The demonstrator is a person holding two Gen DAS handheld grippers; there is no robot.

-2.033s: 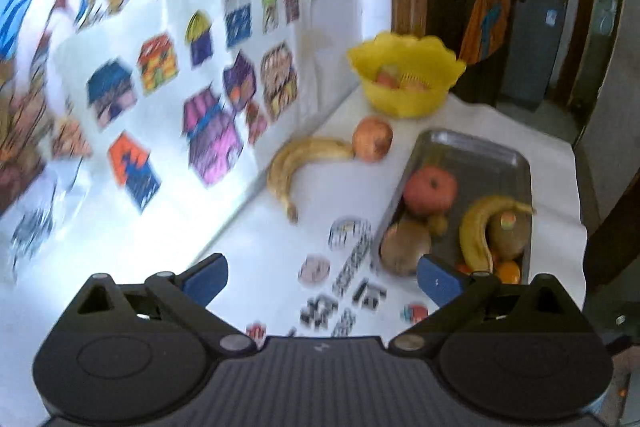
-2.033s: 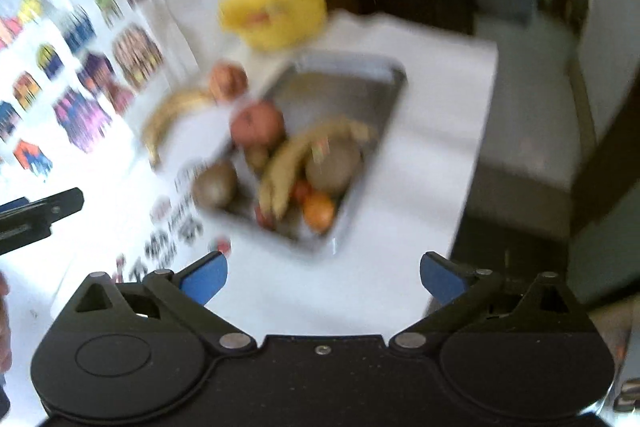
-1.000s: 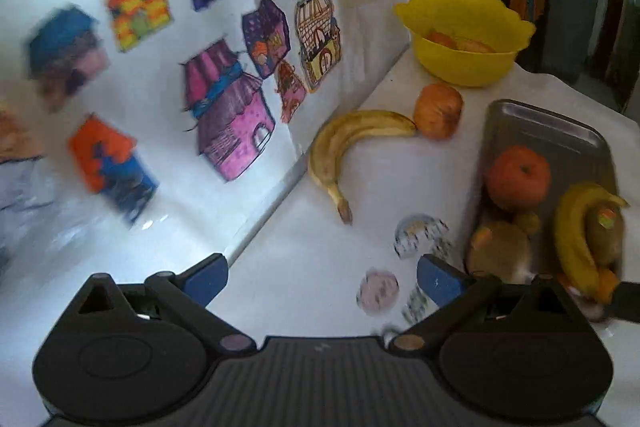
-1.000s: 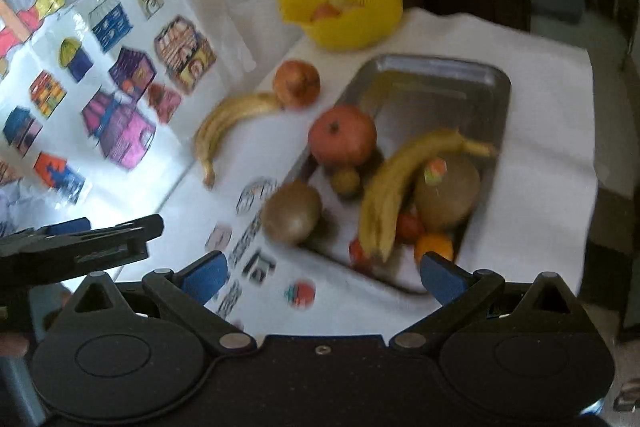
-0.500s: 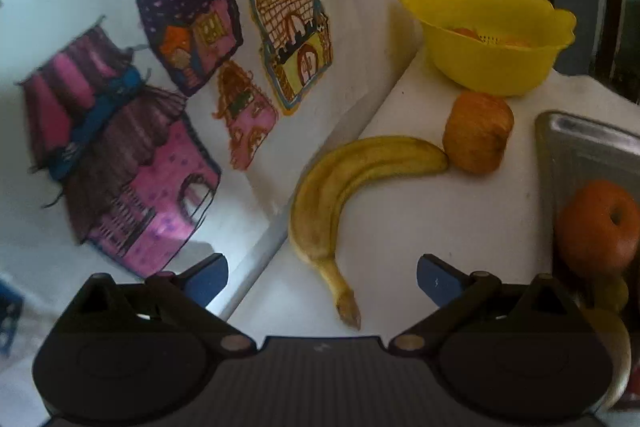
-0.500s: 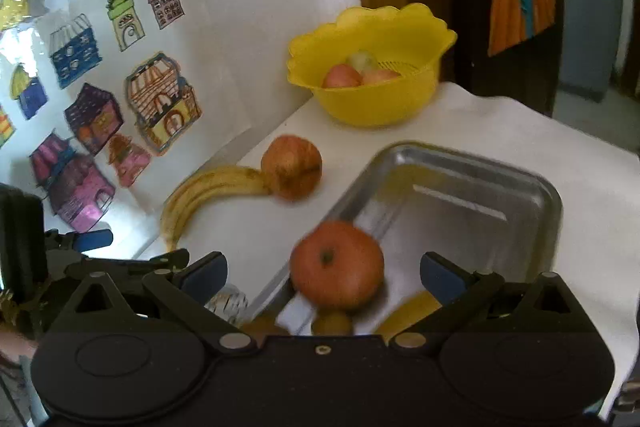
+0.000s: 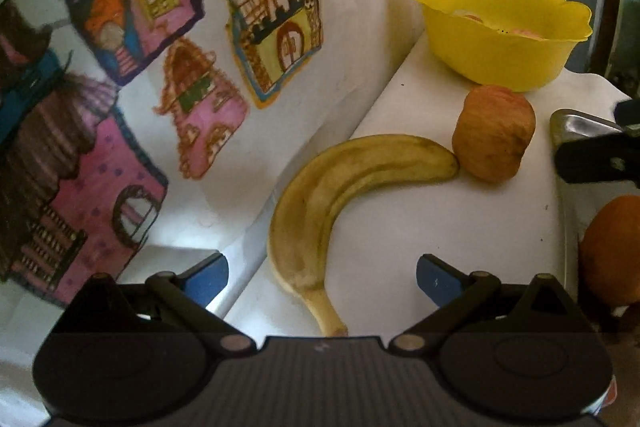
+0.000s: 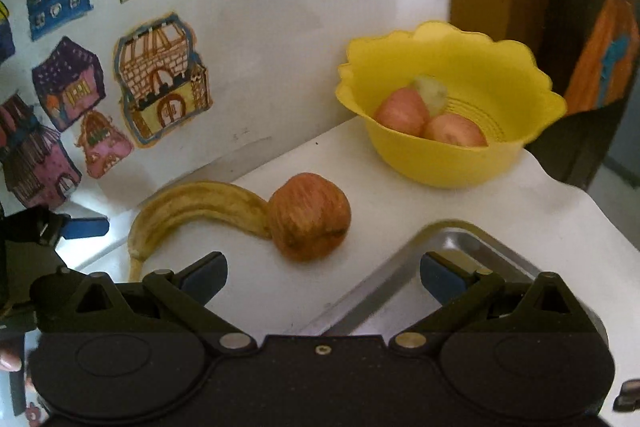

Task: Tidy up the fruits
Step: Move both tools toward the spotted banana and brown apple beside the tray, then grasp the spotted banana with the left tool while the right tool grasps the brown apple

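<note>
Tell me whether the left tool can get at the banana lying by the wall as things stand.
Probably yes. The left tool is open, its fingers either side of the banana near its stem end, with nothing lying over it. The apple touches only the far tip.

no legible text, house drawings (image 7: 272, 27) on wall w/o readable words, no labels or nos.

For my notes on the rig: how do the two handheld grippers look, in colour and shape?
Both have a black body with two round discs, silver pivot screws and angled black link arms ending in blue pads. The left gripper has a ribbed grey-black centre plate with a small pale mark. The right gripper has a smooth, speckled black plate with a small brass-coloured screw. No cables show.
</note>
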